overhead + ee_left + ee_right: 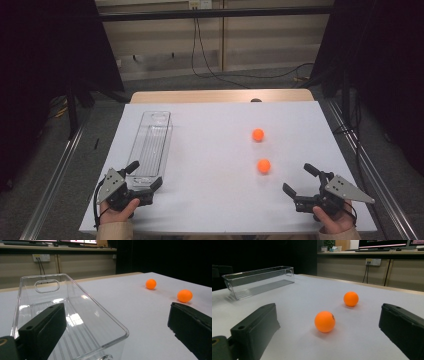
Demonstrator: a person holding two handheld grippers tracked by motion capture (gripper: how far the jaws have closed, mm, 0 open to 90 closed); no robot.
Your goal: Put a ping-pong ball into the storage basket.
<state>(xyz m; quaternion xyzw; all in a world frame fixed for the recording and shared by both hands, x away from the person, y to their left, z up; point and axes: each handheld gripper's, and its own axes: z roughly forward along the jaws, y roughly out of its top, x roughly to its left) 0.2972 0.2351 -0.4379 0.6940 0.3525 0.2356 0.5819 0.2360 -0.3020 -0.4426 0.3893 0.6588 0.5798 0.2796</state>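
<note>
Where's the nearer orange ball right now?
In the high view the nearer orange ball sits on the table's right half, just ahead of the right gripper, with the second ball beyond it.

left tongs [144, 177]: black jaws, grey three-cornered plate | right tongs [300, 180]: same | sleeves: beige
</note>
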